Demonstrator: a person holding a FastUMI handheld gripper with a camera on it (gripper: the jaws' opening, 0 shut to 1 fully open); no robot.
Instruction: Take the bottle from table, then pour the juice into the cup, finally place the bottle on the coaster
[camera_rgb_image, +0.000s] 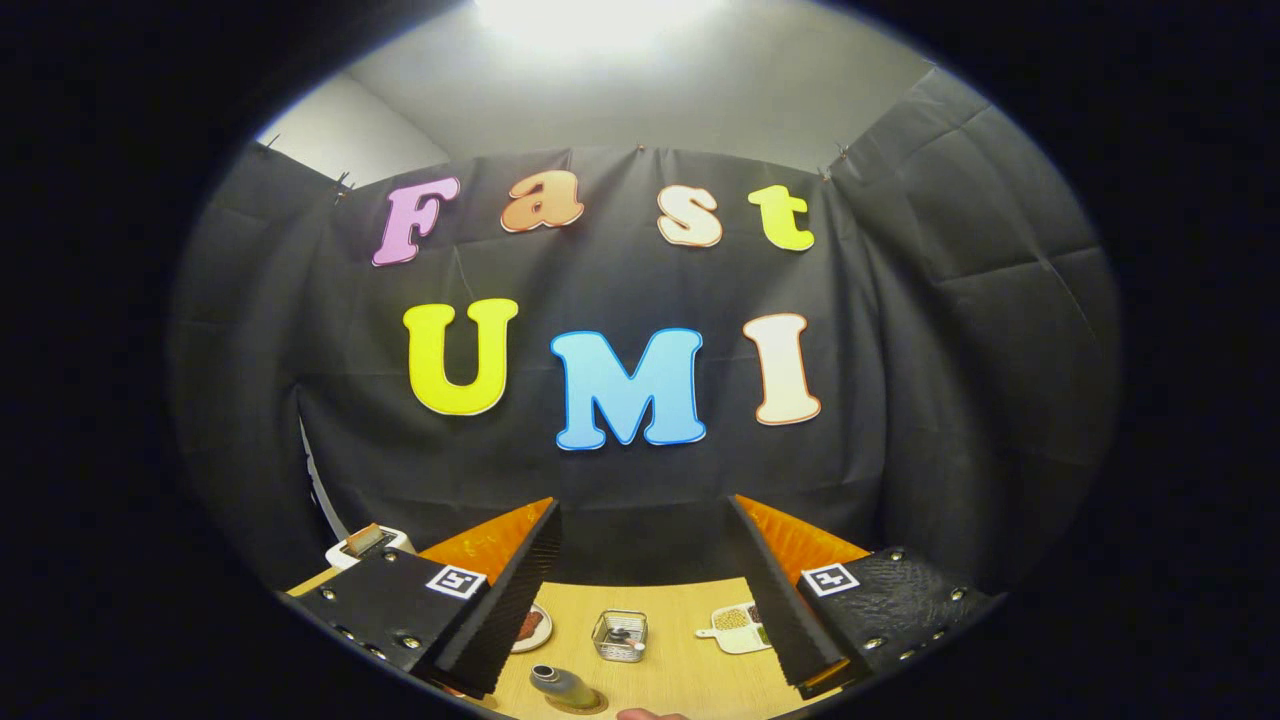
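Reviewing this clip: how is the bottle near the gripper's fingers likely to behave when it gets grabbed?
The bottle is slim and upright on a small round base, so a nudge would probably tip it. Its surface looks smooth, perhaps slippery. The gripper is open wide, so clamping it seems easy.

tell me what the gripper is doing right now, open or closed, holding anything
Hand-held gripper: open, fingers spread wide with nothing between them, raised above the light wooden table; the small olive-green bottle stands below, near its left finger.

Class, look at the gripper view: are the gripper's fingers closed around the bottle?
No. The gripper is open with nothing between its fingers, and the bottle stands apart on the table.
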